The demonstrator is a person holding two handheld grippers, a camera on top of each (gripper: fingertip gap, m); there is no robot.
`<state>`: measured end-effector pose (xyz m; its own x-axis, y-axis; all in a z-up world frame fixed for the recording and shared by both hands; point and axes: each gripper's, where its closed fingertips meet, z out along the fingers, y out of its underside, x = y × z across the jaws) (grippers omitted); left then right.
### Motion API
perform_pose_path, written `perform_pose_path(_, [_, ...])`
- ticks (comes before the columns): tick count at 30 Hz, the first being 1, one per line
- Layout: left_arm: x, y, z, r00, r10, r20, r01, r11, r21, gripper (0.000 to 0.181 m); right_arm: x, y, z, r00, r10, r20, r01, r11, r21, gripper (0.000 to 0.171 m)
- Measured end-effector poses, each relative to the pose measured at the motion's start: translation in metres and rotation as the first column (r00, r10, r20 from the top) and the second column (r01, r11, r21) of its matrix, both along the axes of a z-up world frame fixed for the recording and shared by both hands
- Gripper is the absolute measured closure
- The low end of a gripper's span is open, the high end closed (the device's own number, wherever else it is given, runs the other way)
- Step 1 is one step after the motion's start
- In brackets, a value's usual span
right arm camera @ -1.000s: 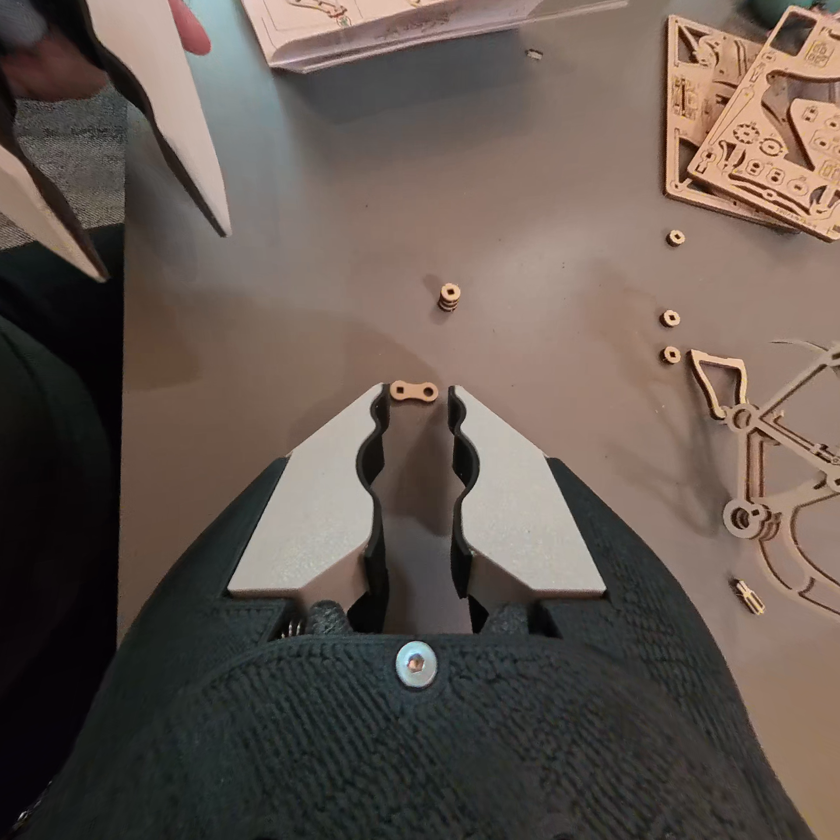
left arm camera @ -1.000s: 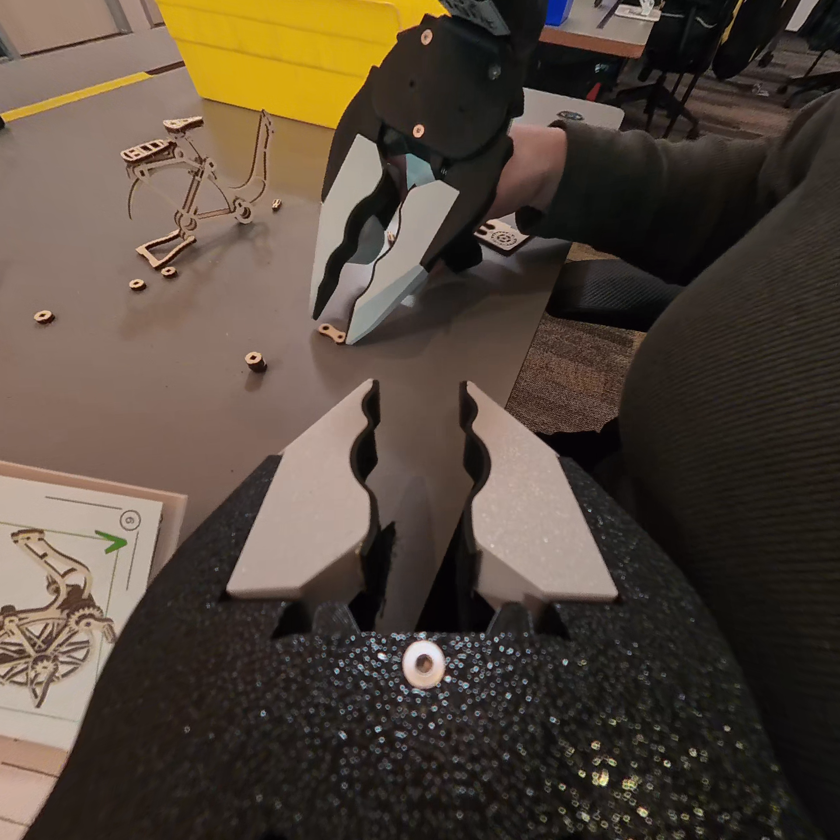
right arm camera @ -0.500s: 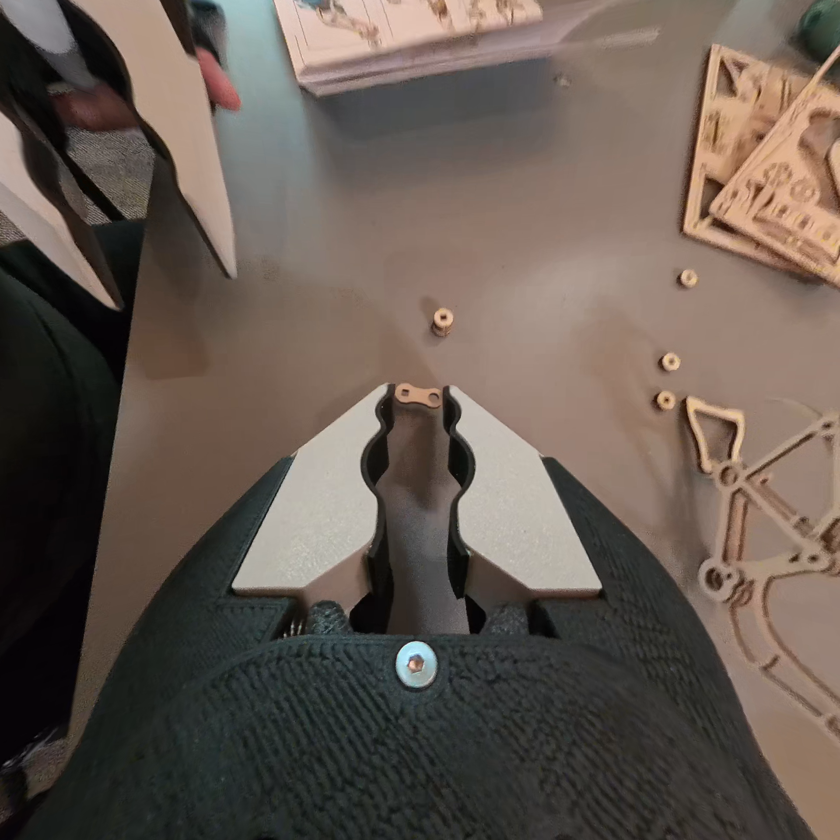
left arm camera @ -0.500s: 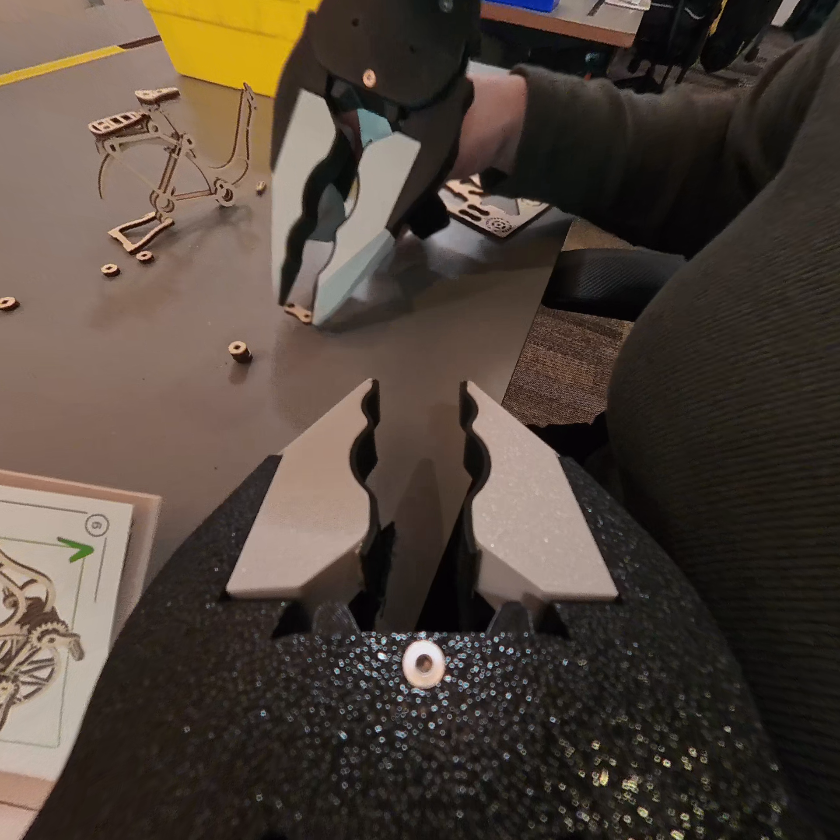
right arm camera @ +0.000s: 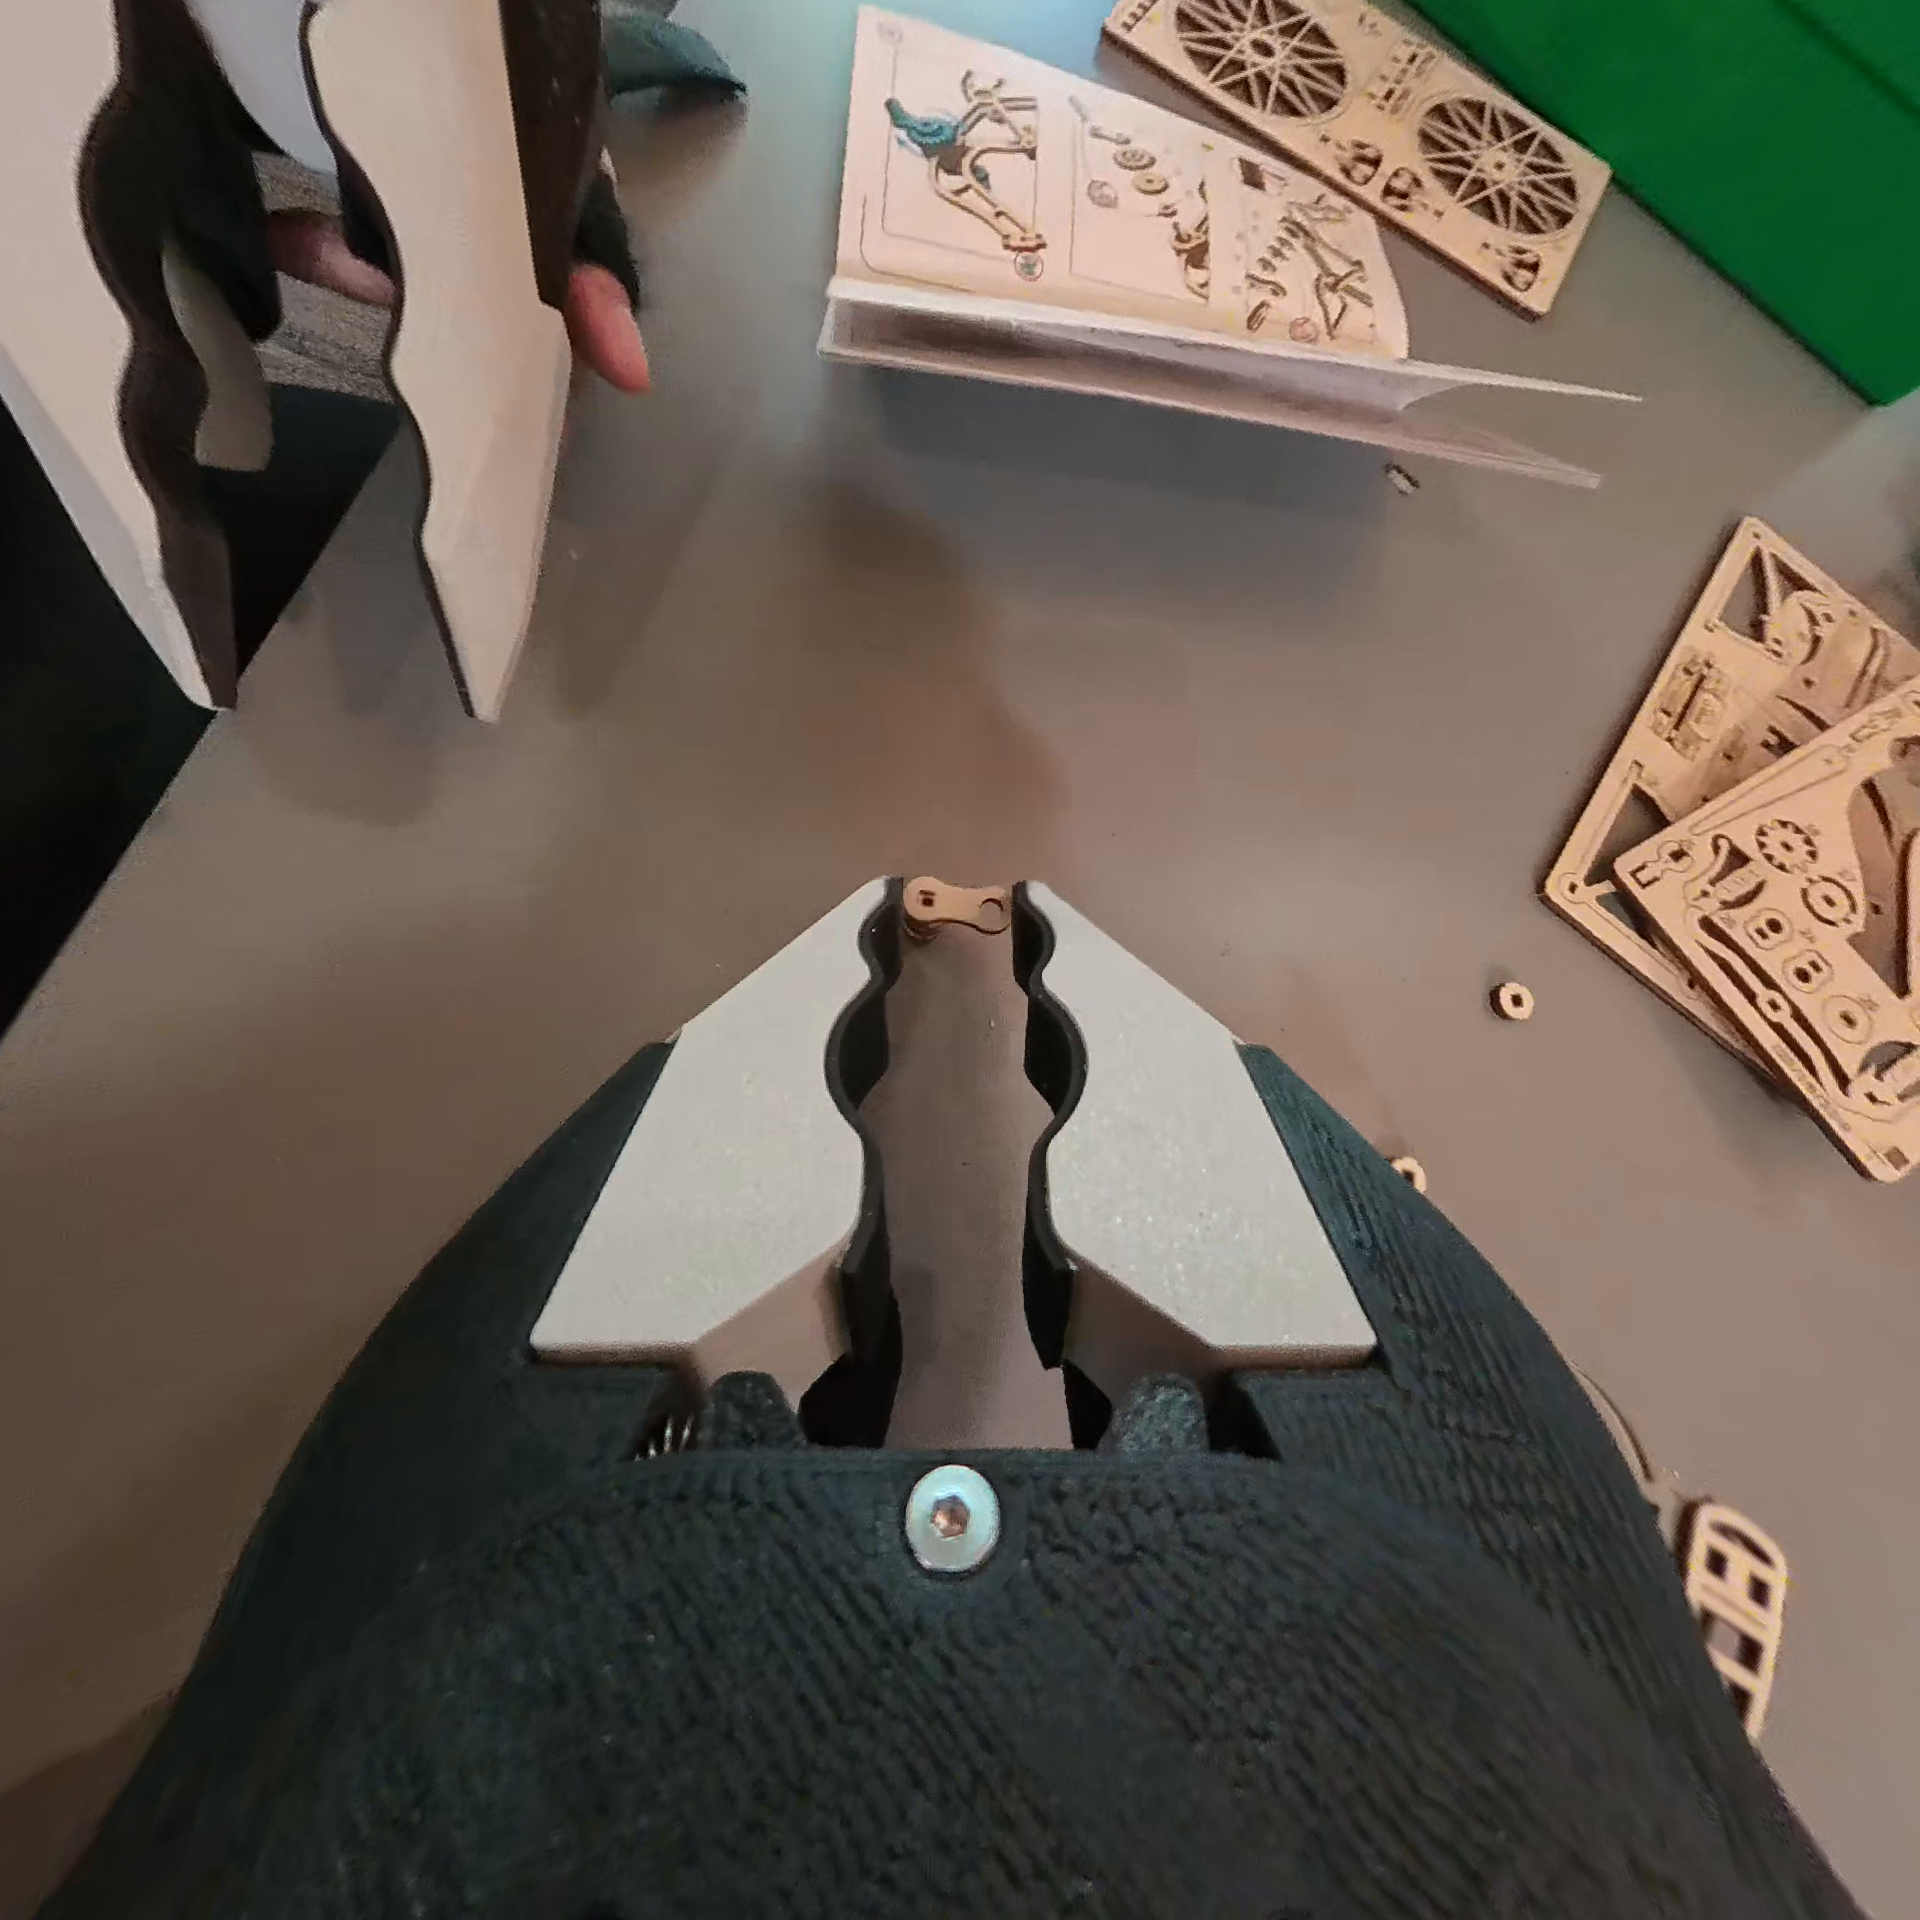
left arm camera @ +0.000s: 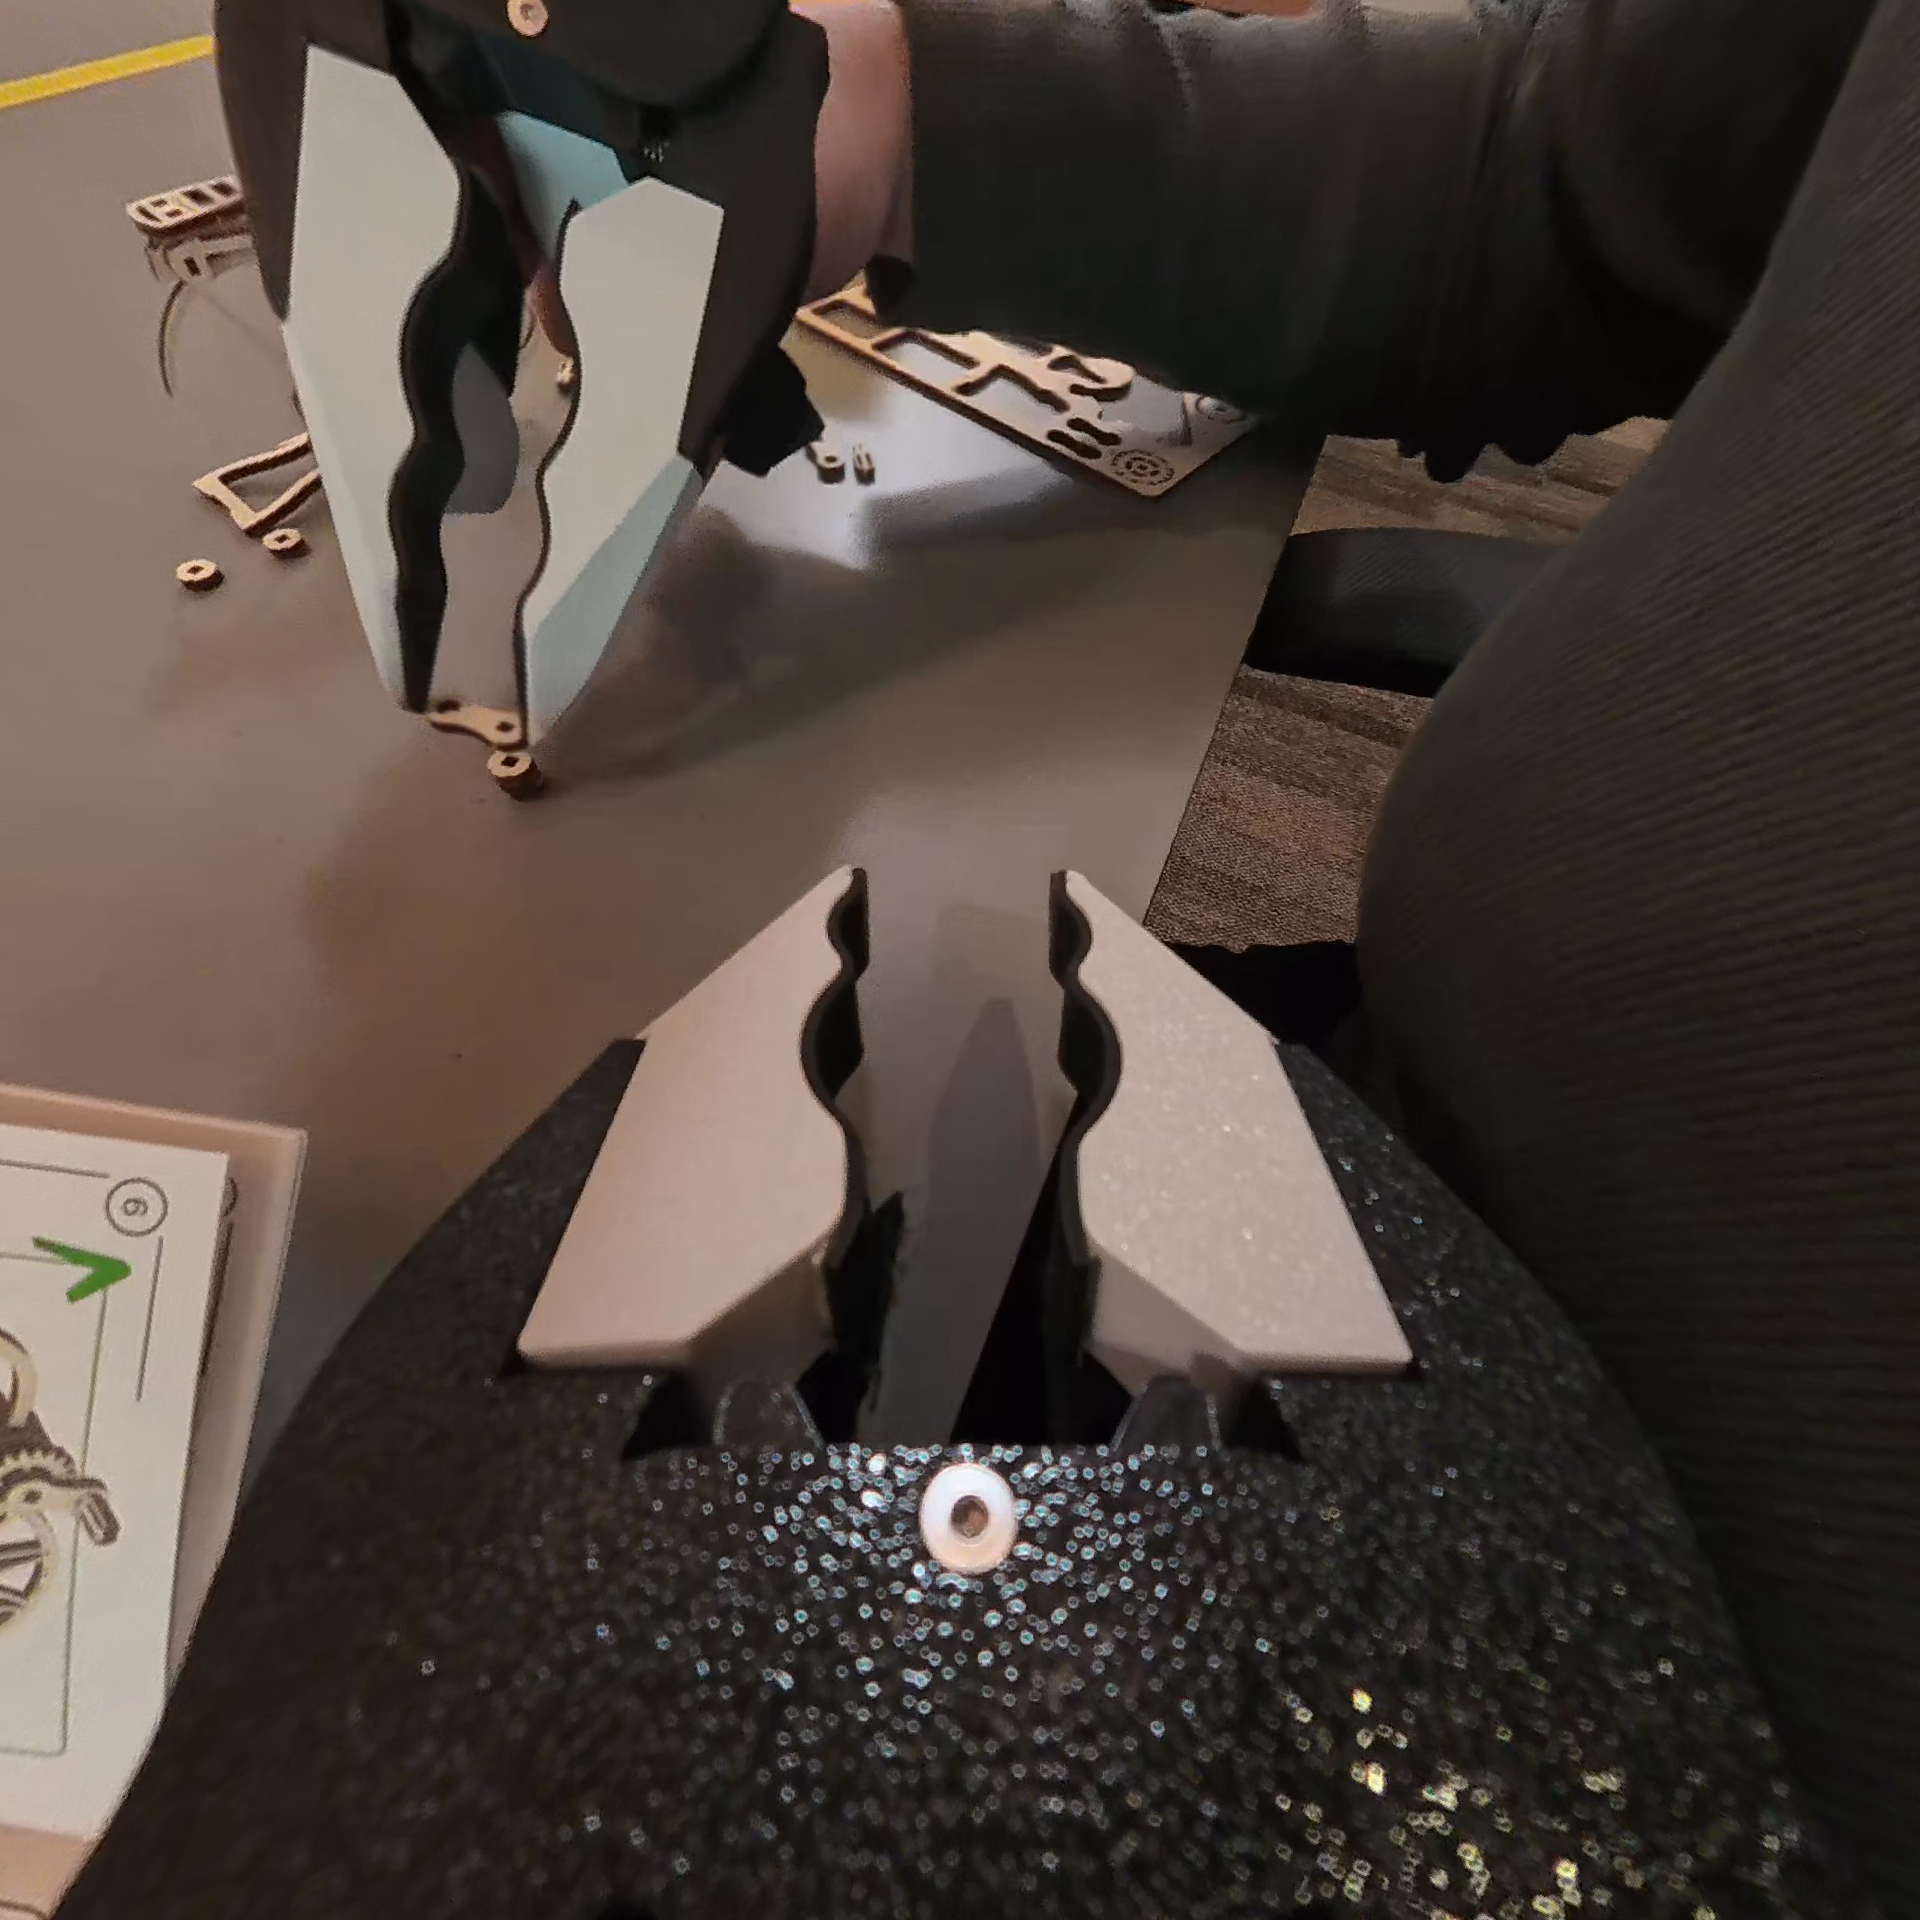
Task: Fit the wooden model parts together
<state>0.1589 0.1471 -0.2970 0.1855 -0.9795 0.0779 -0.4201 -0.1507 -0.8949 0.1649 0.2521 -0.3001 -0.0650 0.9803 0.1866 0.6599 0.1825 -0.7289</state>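
Note:
My right gripper is shut on a small flat wooden link, pinched by its ends between the fingertips. In the left wrist view the right gripper stands tips-down at the upper left, with the link just over a small wooden spacer on the grey table. I cannot tell whether link and spacer touch. My left gripper is open and empty, low over the table near its edge. It also shows in the right wrist view at the upper left.
An open instruction booklet and a punched wooden sheet with wheels lie at the far side, by a green box. More part sheets and a loose ring lie to the right. The partly built bicycle model stands beyond the right gripper.
My right gripper has closed on the link and carried it forward to the spacer. My left gripper has stayed open and come closer to the right one.

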Motion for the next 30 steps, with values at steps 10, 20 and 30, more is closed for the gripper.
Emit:
perform_pose_path(10, [0.0000, 0.0000, -0.0008, 1.000, -0.001, 0.008, 0.001, 1.000, -0.021, 0.149, -0.0020, 0.0030, -0.0059, 1.000, 0.029, 0.004, -0.029, 0.999, -0.033, 0.152])
perform_pose_path(20, [0.0003, 0.0000, -0.0022, 1.000, 0.001, 0.002, -0.001, 1.000, -0.024, 0.149, -0.0022, 0.0006, -0.0058, 0.999, 0.043, 0.005, -0.043, 0.998, -0.042, 0.152])
perform_pose_path(30, [0.0003, 0.0002, -0.0020, 1.000, 0.003, 0.005, -0.003, 1.000, -0.026, 0.150, -0.0021, 0.0011, -0.0063, 0.999, 0.043, 0.006, -0.042, 0.998, -0.046, 0.151])
